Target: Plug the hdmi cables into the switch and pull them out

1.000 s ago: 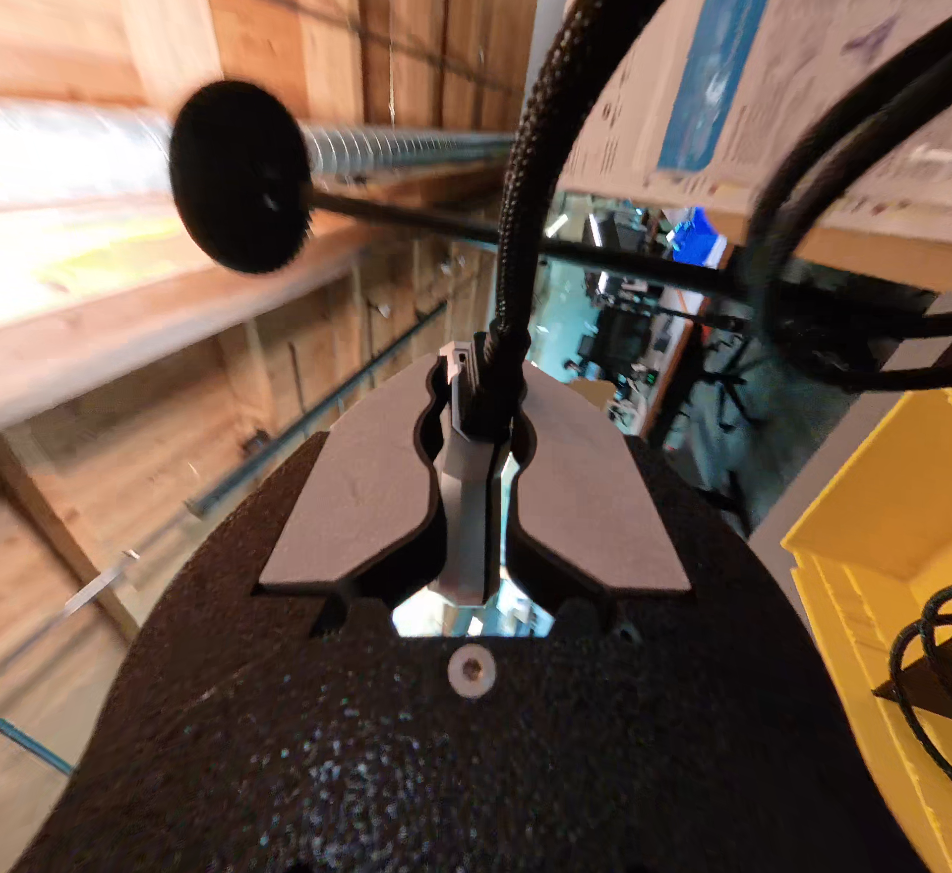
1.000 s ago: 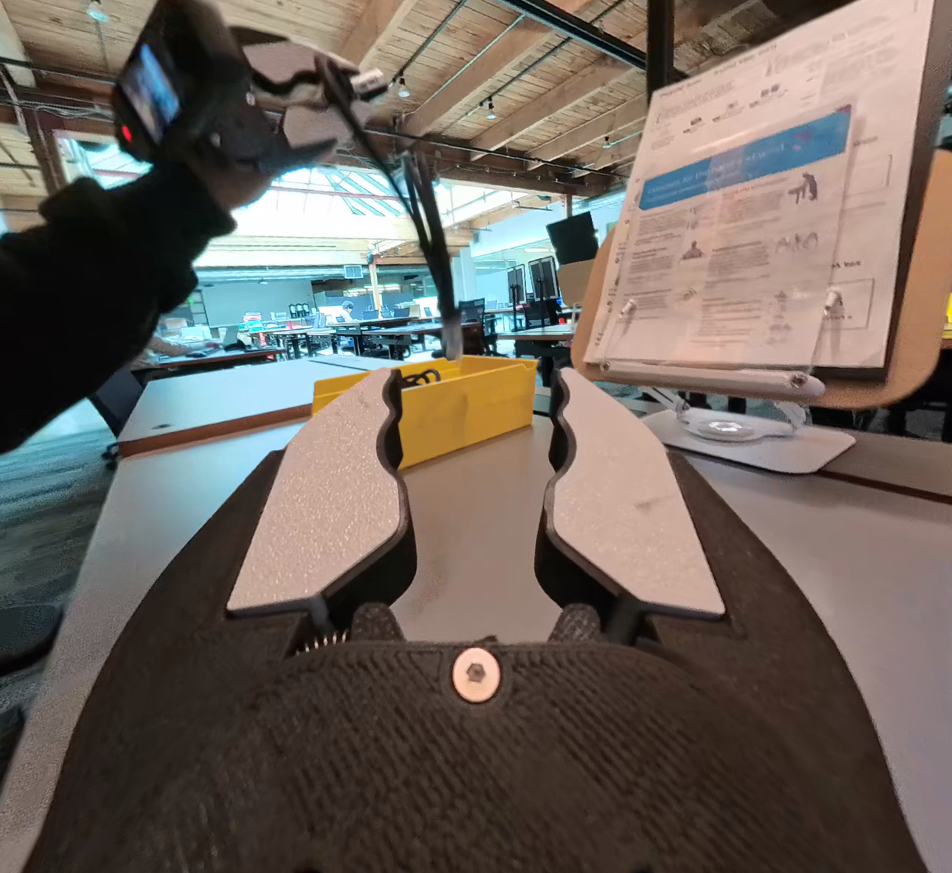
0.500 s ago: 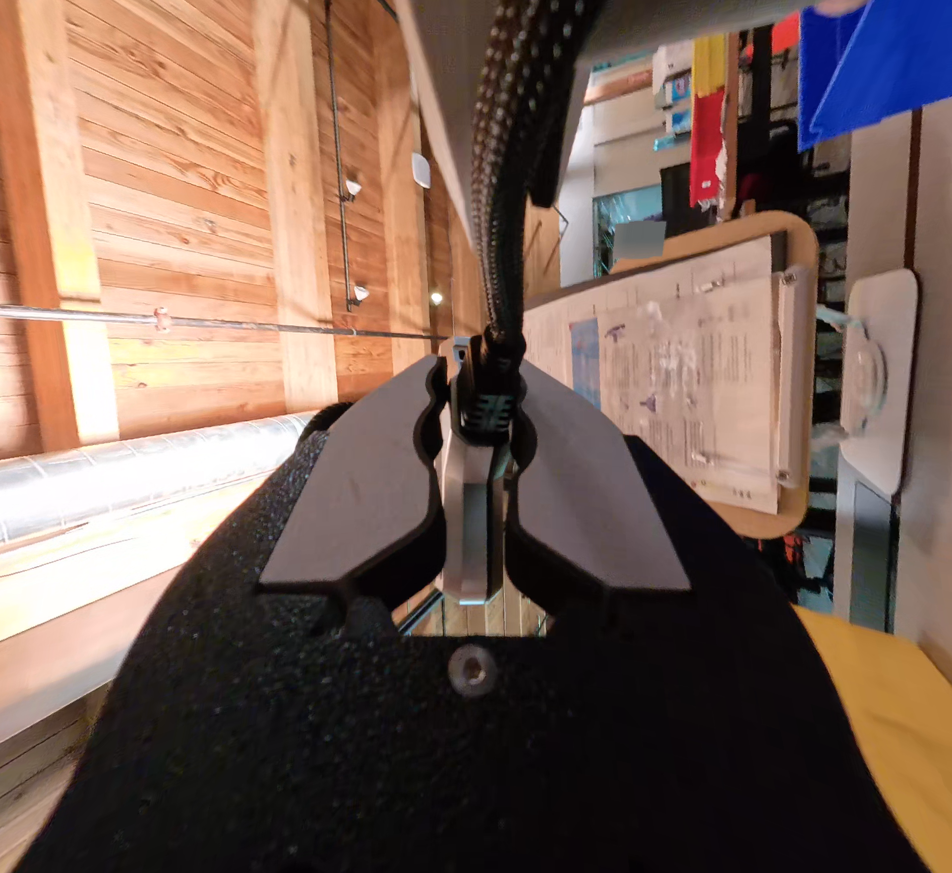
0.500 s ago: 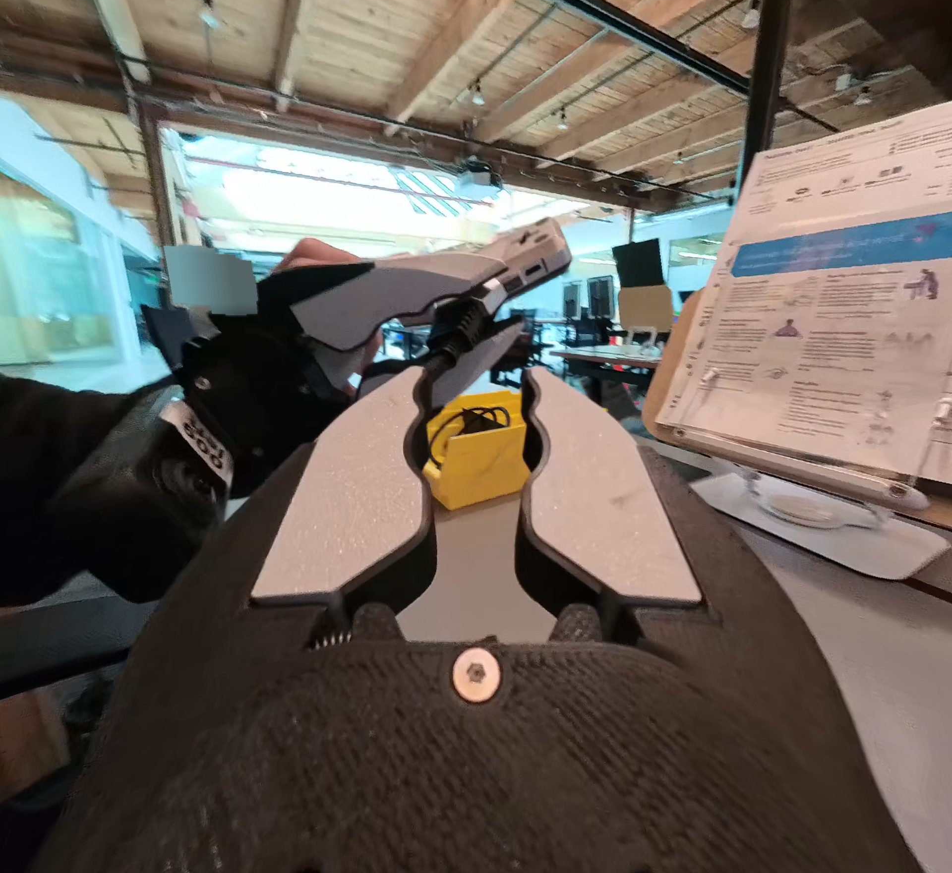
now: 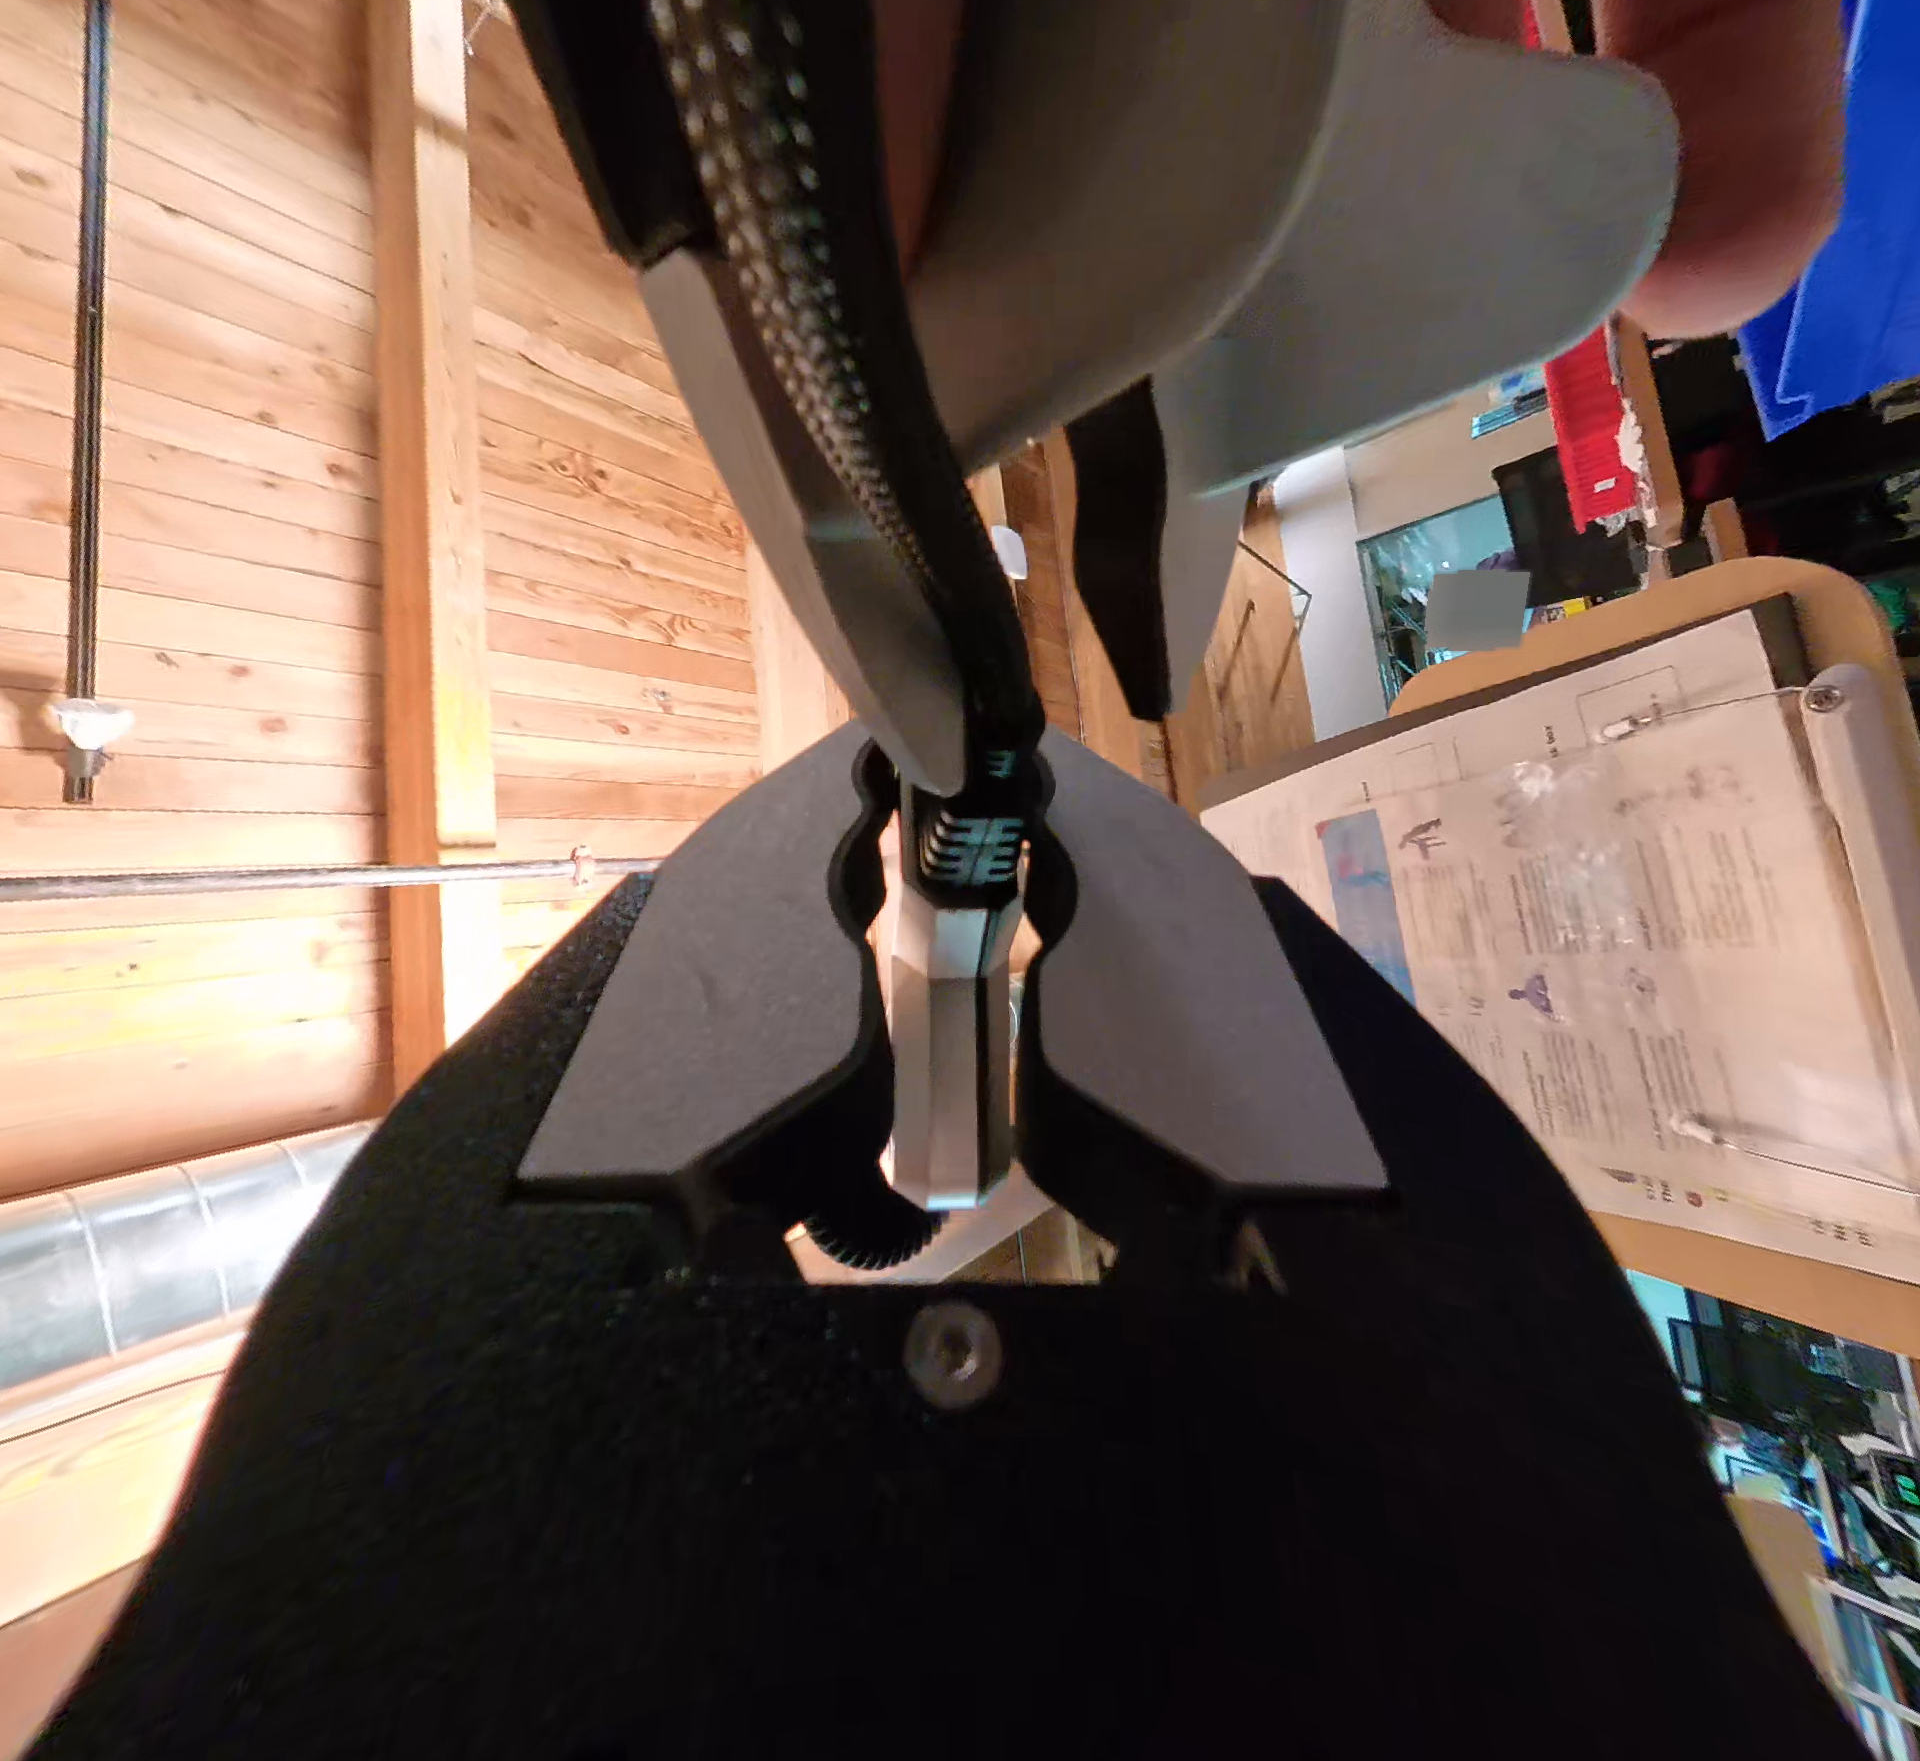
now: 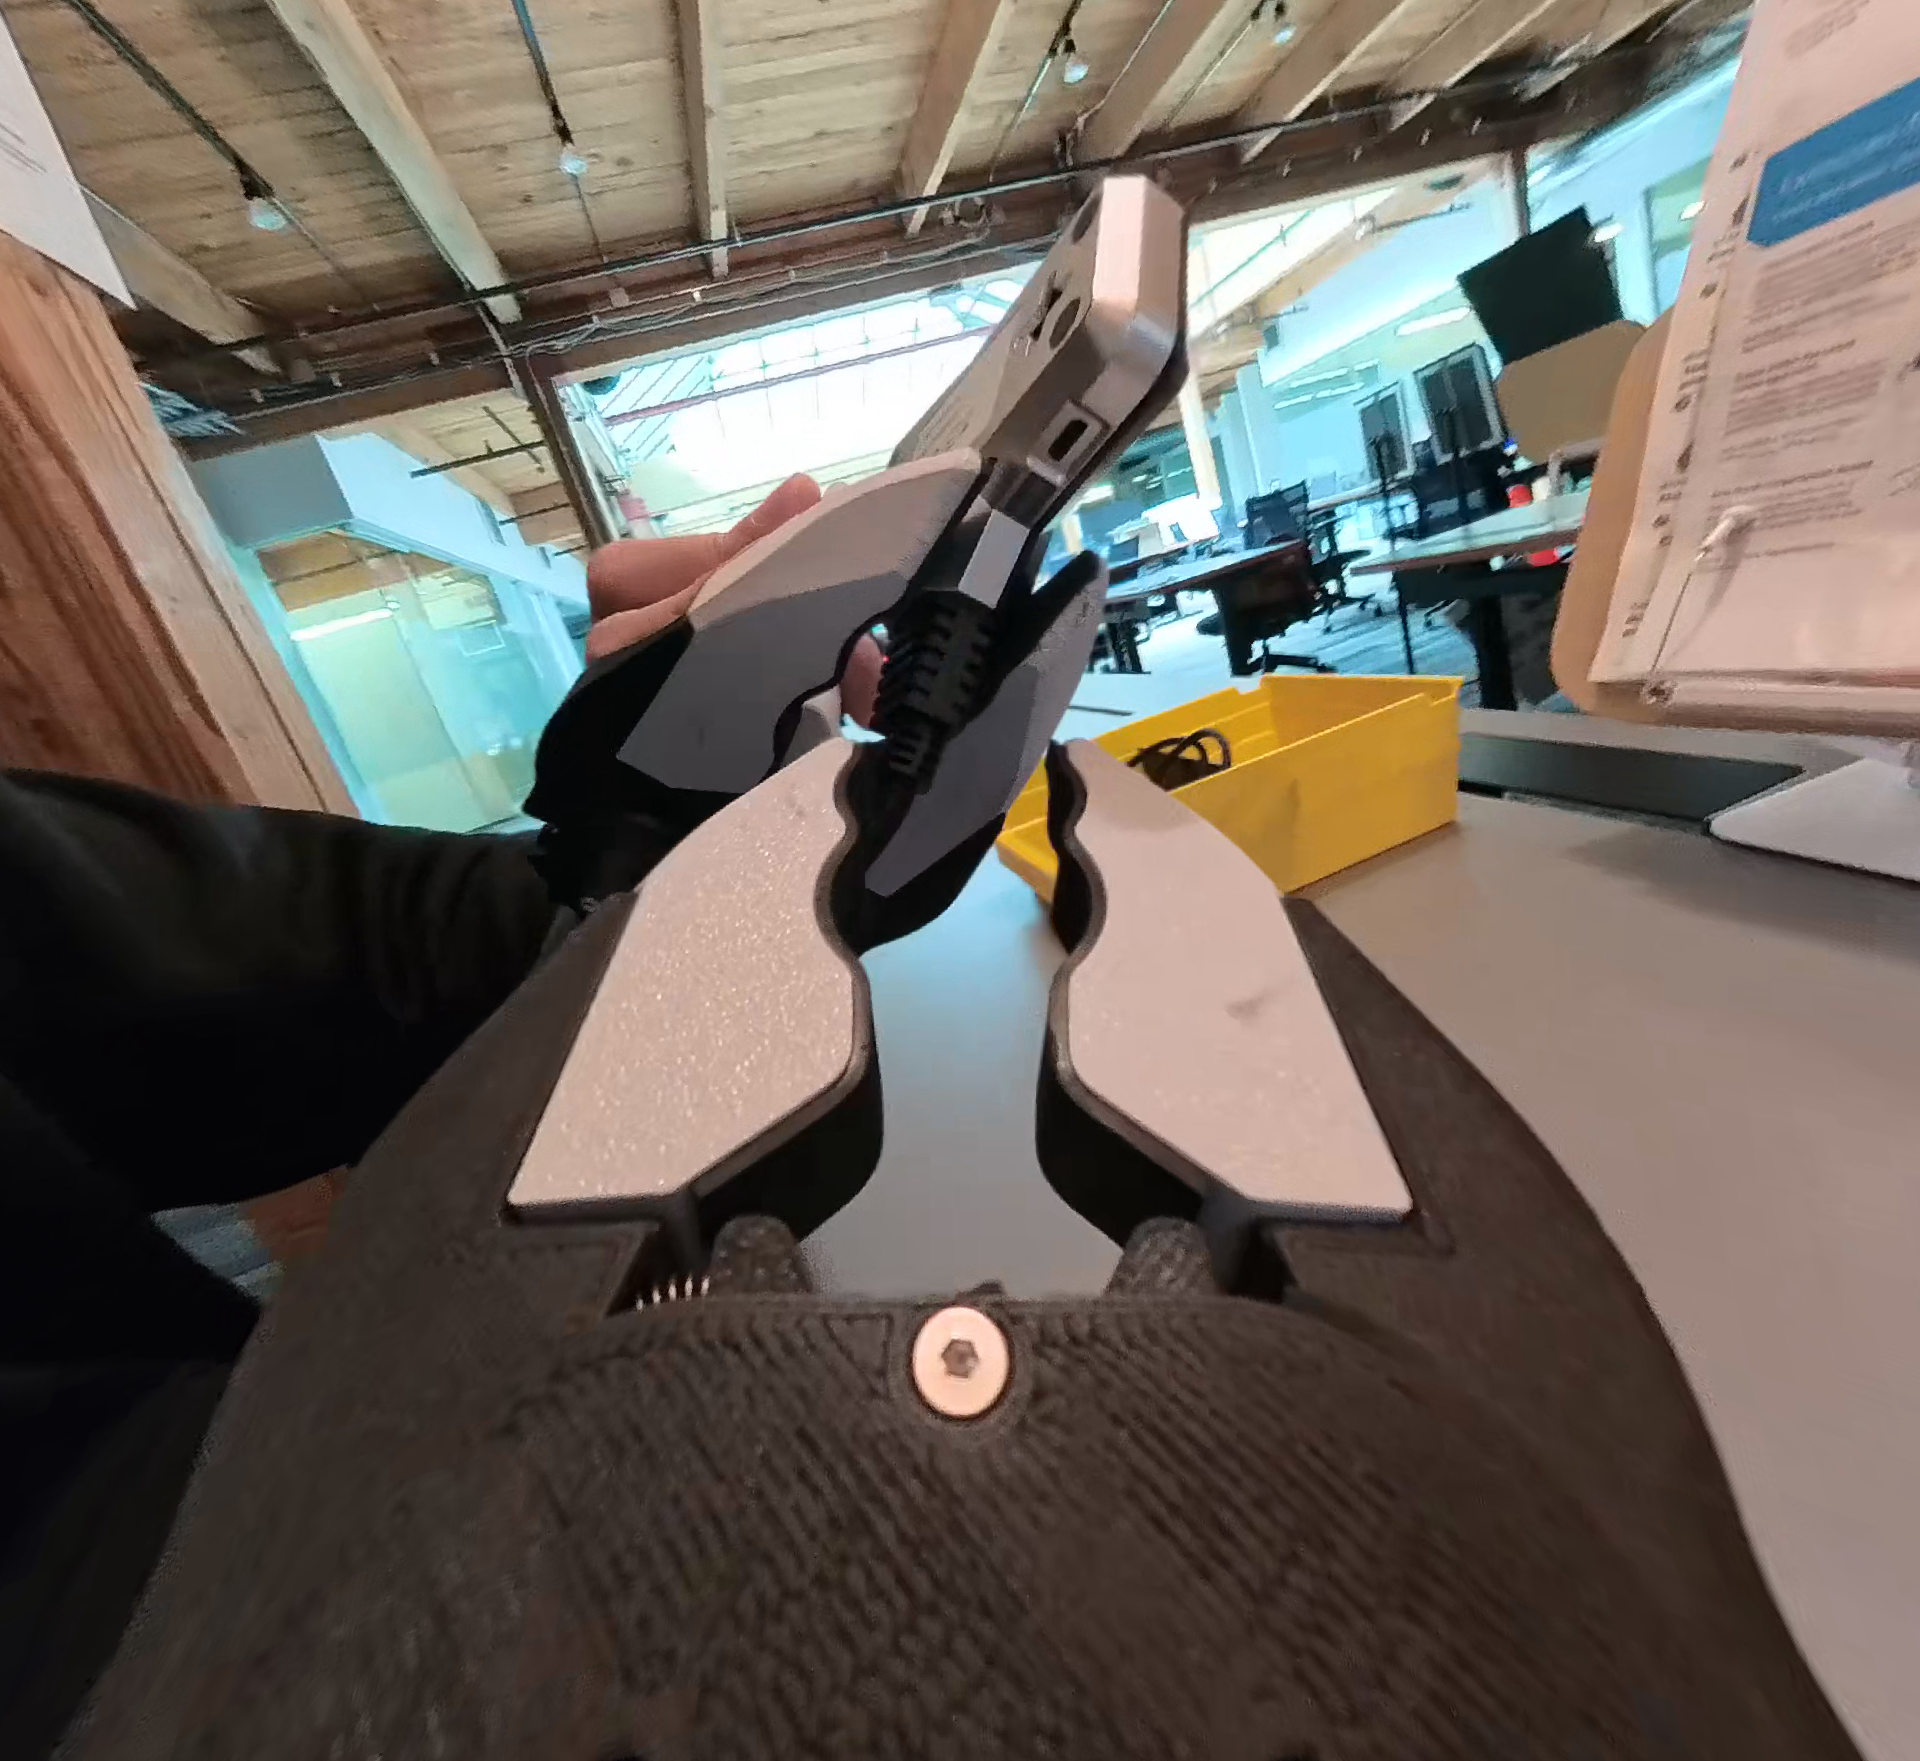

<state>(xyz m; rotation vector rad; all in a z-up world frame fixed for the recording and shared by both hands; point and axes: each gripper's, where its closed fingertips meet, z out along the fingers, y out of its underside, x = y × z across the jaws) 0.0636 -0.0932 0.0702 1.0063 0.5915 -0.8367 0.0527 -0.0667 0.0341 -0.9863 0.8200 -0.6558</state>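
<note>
Silver metal fills the gap of the left gripper point(image 5: 954, 890): its two fingers are pinched on the switch point(image 5: 940, 1077), which sits edge-on between the pads with its near end reaching back toward the gripper's hinge. At the fingertips a black ribbed HDMI plug point(image 5: 971, 854) enters the switch, and its braided cable point(image 5: 800, 277) climbs away past them.

Half a second ago the right gripper stood a little off; now its grey fingertips point(image 5: 883, 672) have closed in on the cable right at the left gripper's tips, one finger touching the plug's strain relief, the other off to the far side. A second ago the left gripper was held high and far off with the cable dangling; now it lies directly ahead of the right gripper point(image 6: 951, 802).

In the right wrist view, the right gripper's fingers are spread, with the cable's ribbed boot point(image 6: 935, 672) just beyond their tips and not clamped. The switch point(image 6: 1070, 361) tilts up and away past the left gripper point(image 6: 894, 631). Beyond the right finger, a yellow bin point(image 6: 1309, 776) rests on the grey table point(image 6: 1558, 1088).
</note>
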